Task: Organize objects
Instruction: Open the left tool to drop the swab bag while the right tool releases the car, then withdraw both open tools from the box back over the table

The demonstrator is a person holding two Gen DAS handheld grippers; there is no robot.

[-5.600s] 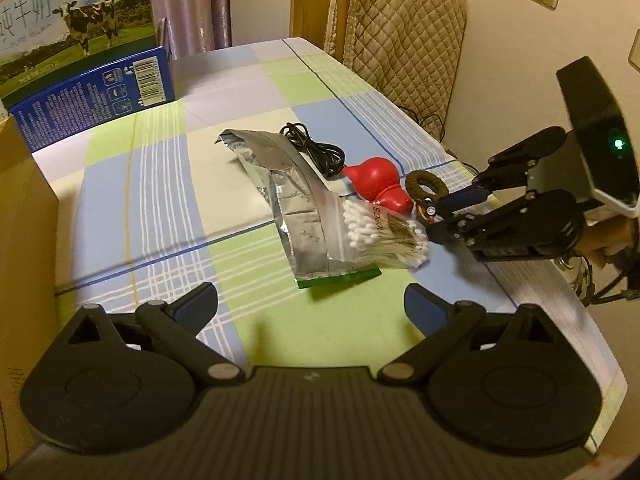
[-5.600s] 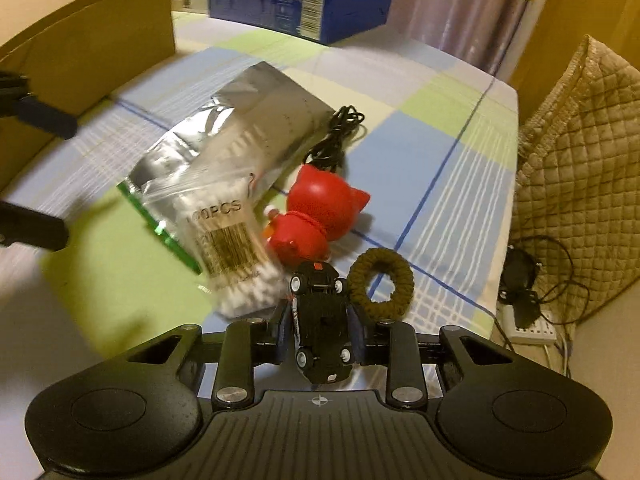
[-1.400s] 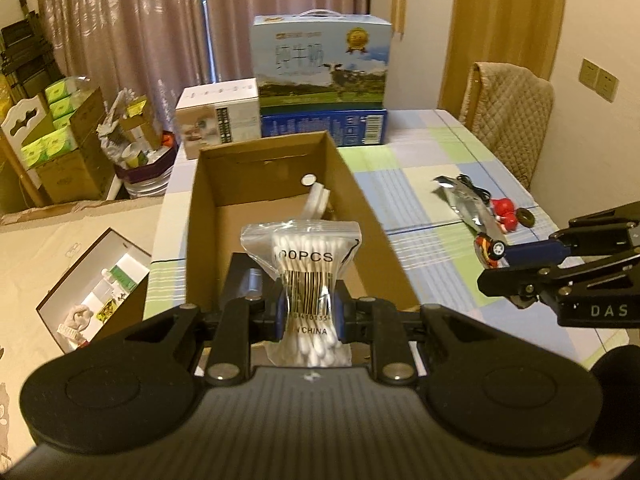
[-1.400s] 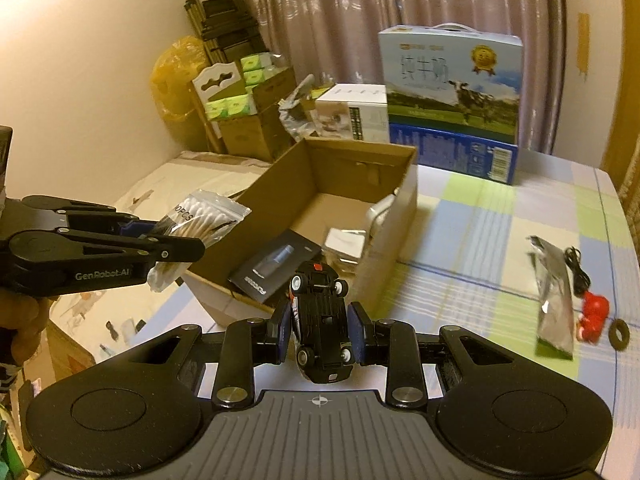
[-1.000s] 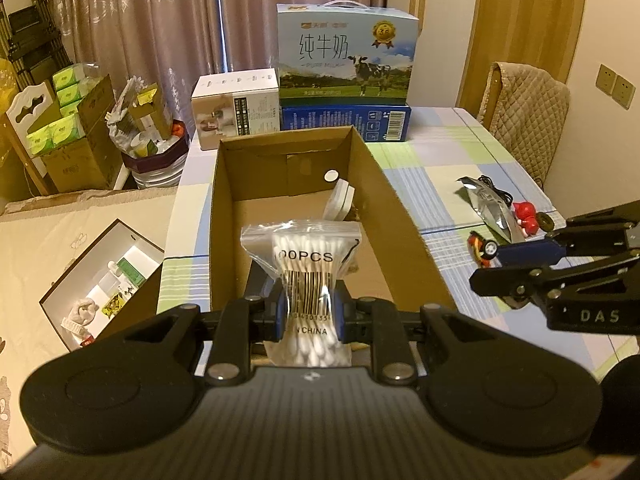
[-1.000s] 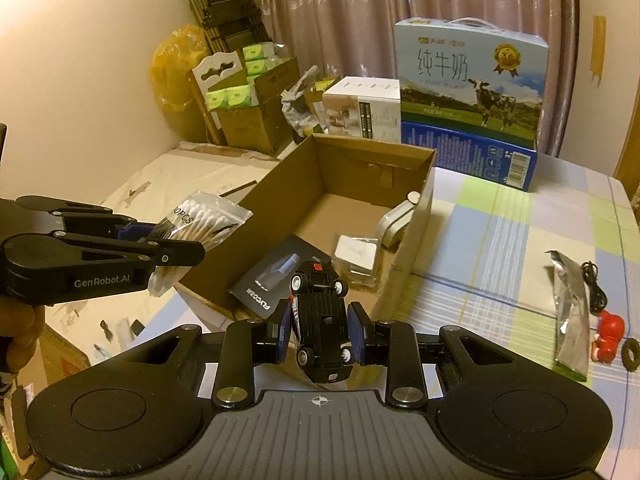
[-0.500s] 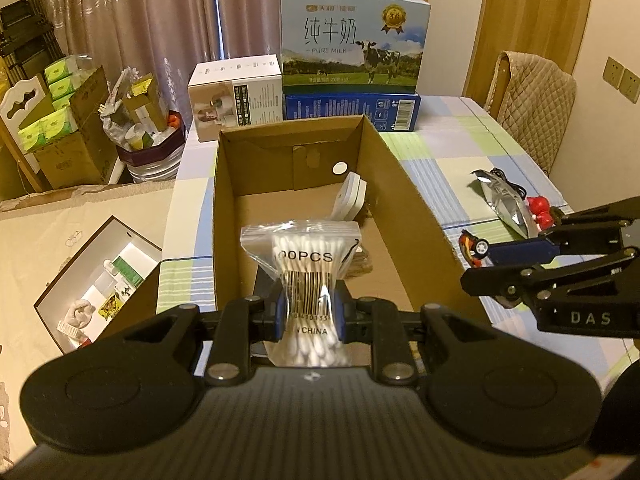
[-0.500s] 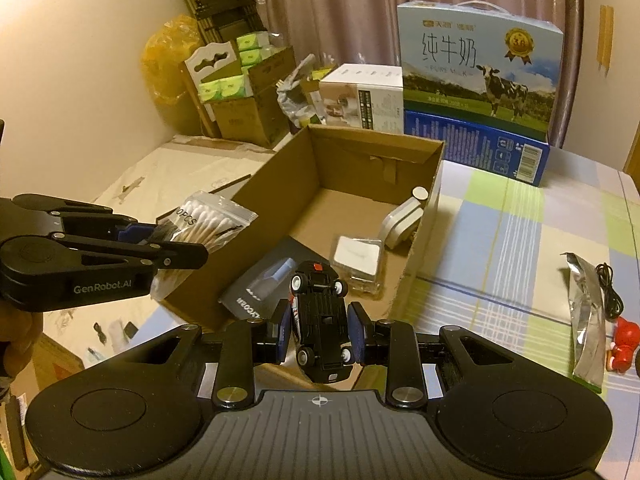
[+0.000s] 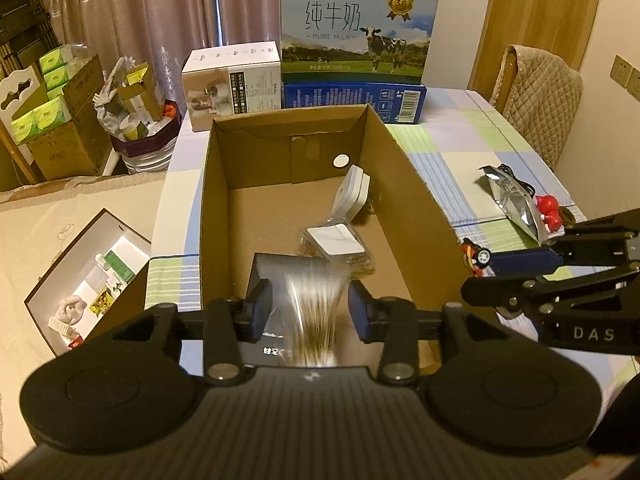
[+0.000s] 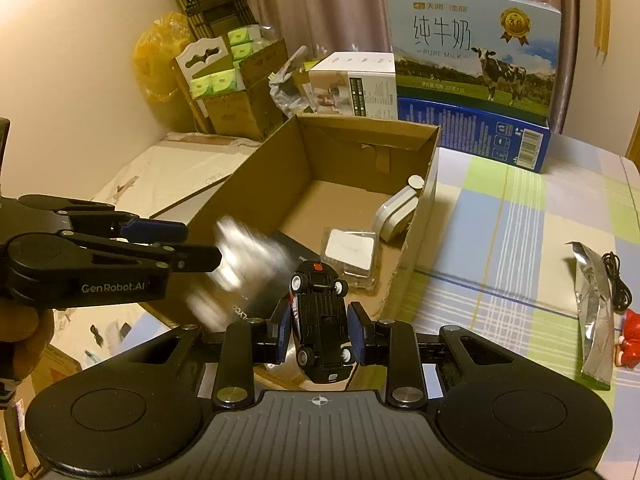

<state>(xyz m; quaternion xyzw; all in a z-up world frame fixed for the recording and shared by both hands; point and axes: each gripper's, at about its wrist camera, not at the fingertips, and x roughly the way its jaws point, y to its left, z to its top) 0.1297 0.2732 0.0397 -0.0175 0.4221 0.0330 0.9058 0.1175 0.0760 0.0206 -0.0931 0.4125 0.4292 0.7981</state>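
My left gripper (image 9: 310,310) hangs open over the near end of the open cardboard box (image 9: 404,184). The cotton swab bag (image 9: 314,316) is a falling blur between its spread fingers; it also shows as a blur in the right wrist view (image 10: 236,256). My right gripper (image 10: 319,328) is shut on a black toy car (image 10: 320,316), held upside down just right of the box's near corner. In the left wrist view the right gripper (image 9: 480,270) holds the car (image 9: 474,256) beside the box wall. The left gripper (image 10: 200,244) appears at left in the right wrist view.
Inside the box lie a black packet (image 9: 268,276), a clear case (image 9: 338,244) and a white device (image 9: 352,194). A silver foil bag (image 10: 596,308), black cable (image 10: 618,280) and red toy (image 10: 630,338) lie on the checked tablecloth. Milk carton (image 9: 356,28) and white box (image 9: 232,84) stand behind.
My left gripper has opened and let go of the cotton swab bag, which is dropping toward the box. My right gripper still holds the car, a little nearer the box.
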